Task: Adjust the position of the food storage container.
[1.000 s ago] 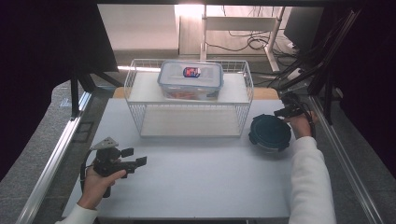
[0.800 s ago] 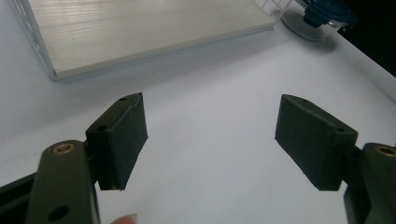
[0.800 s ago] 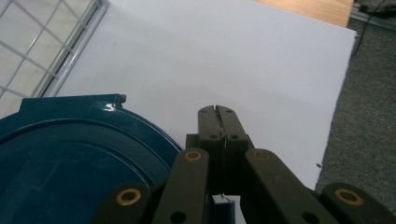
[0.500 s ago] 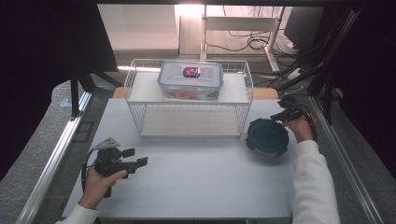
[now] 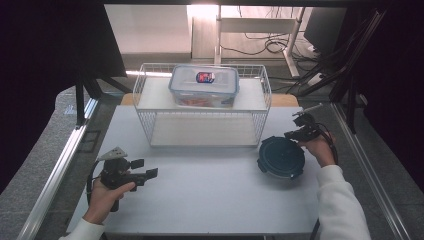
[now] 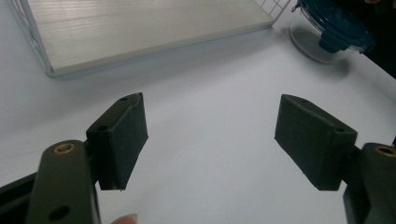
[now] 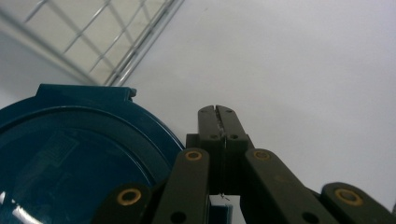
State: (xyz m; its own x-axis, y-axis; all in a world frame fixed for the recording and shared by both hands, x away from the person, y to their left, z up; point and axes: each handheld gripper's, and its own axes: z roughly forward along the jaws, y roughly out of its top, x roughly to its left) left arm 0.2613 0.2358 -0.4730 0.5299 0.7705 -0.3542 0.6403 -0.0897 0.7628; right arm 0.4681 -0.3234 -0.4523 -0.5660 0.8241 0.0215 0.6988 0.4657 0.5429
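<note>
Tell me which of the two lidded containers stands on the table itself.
The round container with the dark blue lid, beside the right gripper. The rectangular clear container sits up on the wire rack.

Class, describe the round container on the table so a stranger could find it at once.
Start at the white wire rack in the middle of the white table. Just off its front right corner sits the round container, beside the right gripper. Unlike the rectangular clear-lidded box on the rack, it is round with a dark blue lid.
</note>
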